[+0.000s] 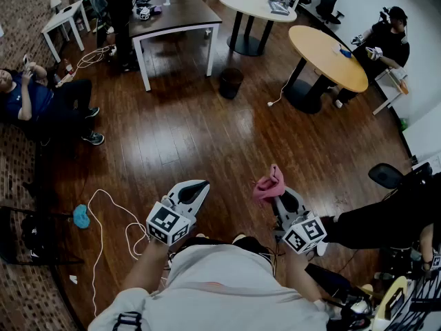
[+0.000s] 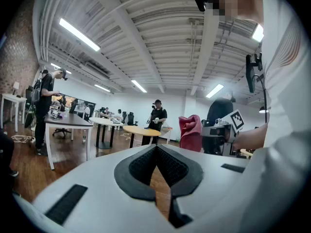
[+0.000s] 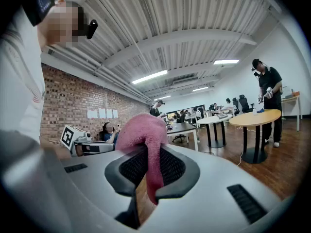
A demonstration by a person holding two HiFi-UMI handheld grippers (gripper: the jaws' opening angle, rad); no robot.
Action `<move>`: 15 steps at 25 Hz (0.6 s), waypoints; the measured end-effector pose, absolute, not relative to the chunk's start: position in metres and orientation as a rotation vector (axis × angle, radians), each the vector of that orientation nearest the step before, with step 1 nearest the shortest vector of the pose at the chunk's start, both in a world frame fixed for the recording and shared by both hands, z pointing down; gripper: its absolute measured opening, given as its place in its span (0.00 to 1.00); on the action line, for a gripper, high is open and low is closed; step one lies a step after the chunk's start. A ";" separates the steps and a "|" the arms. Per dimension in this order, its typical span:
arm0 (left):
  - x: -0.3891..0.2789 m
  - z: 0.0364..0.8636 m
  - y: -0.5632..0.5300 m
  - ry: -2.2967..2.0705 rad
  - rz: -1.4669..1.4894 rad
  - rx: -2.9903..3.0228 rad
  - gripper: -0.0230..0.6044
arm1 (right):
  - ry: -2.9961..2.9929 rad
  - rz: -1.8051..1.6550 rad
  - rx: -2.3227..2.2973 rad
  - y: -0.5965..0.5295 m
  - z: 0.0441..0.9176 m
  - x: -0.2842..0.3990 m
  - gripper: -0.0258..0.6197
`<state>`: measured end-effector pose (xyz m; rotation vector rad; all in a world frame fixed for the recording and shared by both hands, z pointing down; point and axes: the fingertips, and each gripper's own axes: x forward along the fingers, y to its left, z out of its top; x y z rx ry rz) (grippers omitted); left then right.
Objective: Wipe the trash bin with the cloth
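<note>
The black trash bin [image 1: 231, 83] stands on the wood floor far ahead, between the tables. My right gripper [image 1: 277, 193] is shut on a pink cloth [image 1: 269, 183], which bunches above the jaws. In the right gripper view the pink cloth [image 3: 145, 139] drapes over and hangs down between the closed jaws of my right gripper [image 3: 148, 165]. My left gripper [image 1: 198, 185] is held level beside it, shut with nothing in it. The left gripper view shows my left gripper [image 2: 156, 150] with its pads together, and the pink cloth [image 2: 190, 132] off to the right. The bin shows in neither gripper view.
A dark rectangular table [image 1: 176, 14], a white round table [image 1: 256, 3] and a wooden round table [image 1: 327, 55] stand beyond the bin. People sit at the left [image 1: 31, 96] and far right [image 1: 387, 41]. White cable [image 1: 102, 219] and a blue rag [image 1: 81, 216] lie on the floor at left.
</note>
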<state>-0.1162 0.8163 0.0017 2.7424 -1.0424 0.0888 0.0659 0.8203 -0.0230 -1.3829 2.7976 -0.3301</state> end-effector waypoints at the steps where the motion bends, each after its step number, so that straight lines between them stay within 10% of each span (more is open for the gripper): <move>1: -0.120 0.002 0.815 -1.033 0.071 2.744 0.05 | 2.800 -0.322 -1.374 0.819 -0.022 0.061 0.11; 15: -0.173 0.019 0.755 -1.304 0.158 2.671 0.05 | 2.845 -0.383 -1.229 0.726 -0.003 0.020 0.11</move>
